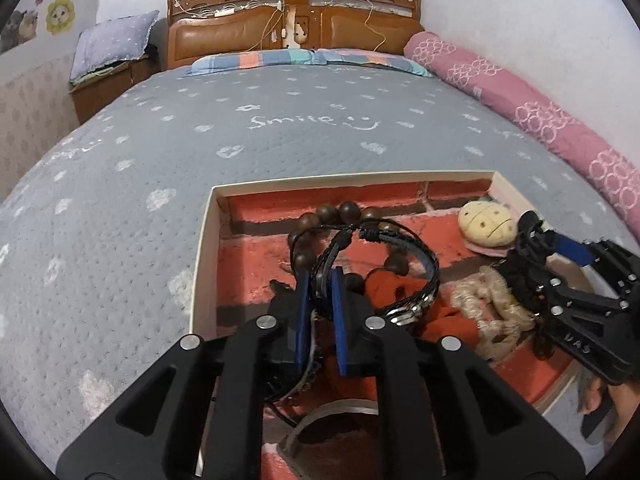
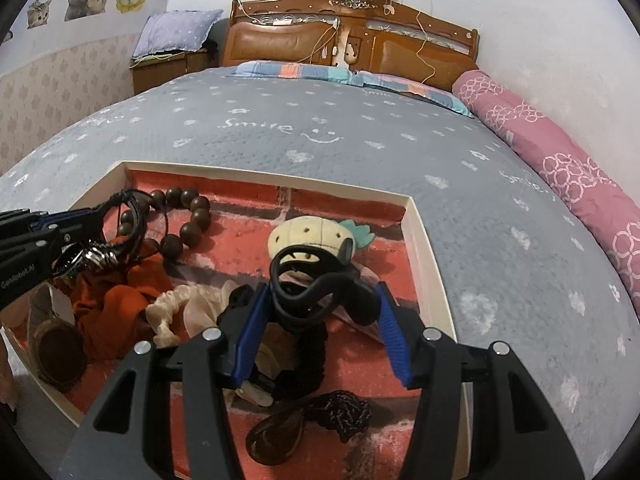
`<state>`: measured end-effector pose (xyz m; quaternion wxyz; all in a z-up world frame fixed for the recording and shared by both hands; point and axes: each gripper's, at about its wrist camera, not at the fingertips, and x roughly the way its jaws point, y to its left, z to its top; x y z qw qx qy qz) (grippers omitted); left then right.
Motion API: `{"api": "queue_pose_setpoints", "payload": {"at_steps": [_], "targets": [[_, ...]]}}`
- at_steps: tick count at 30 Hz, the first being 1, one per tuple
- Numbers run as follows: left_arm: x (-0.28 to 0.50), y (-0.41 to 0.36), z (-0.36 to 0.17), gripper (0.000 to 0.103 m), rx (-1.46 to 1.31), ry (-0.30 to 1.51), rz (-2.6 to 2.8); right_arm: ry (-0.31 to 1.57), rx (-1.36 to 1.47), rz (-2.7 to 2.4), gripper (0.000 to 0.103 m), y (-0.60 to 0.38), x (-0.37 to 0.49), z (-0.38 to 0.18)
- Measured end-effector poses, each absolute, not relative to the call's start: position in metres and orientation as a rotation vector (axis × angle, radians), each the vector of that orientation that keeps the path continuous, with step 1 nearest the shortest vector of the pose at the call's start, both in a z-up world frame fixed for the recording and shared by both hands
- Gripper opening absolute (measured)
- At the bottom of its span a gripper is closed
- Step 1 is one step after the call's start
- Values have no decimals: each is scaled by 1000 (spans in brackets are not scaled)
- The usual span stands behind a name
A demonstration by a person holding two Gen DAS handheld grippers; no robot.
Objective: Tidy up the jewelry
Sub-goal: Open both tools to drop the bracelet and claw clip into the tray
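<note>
A shallow box [image 1: 206,240] with a red brick-print floor lies on the bed; it also shows in the right wrist view [image 2: 430,248]. My left gripper [image 1: 321,280] is shut on a black braided bracelet [image 1: 400,240] and holds it over the box. My right gripper [image 2: 320,300] is shut on a black hair claw clip [image 2: 316,280] above the box's middle. A brown bead bracelet [image 2: 192,216], a cream pineapple plush clip [image 2: 308,236], a cream scrunchie [image 2: 176,308] and an orange cloth [image 2: 128,300] lie in the box.
The grey bedspread [image 1: 280,128] surrounds the box. A pink rolled quilt [image 1: 520,100] lies along the right wall. A wooden headboard [image 1: 296,20] and a nightstand with a pillow [image 1: 112,48] stand at the back. A dark beaded cord [image 2: 344,412] and a brown item [image 2: 276,436] lie near the box's front.
</note>
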<state>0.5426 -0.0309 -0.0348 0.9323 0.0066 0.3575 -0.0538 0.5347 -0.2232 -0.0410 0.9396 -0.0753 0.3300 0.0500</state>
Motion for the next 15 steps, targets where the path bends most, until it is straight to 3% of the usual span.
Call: {"api": "queue_pose_setpoints", "payload": {"at_steps": [4, 6, 7, 10, 12, 15], "targets": [[543, -29, -37, 23, 13, 744, -108, 677, -144, 102, 53, -226, 535, -42], [543, -27, -38, 40, 4, 751, -106, 675, -140, 109, 54, -226, 535, -41], [541, -26, -38, 42, 2, 748, -105, 672, -141, 112, 55, -227, 534, -41], [536, -26, -34, 55, -1, 732, -109, 649, -161, 102, 75, -226, 529, -38], [531, -26, -33, 67, -4, 727, -116, 641, -174, 101, 79, -225, 525, -38], [524, -28, -31, 75, 2, 730, -136, 638, -186, 101, 84, -226, 520, -38]]}}
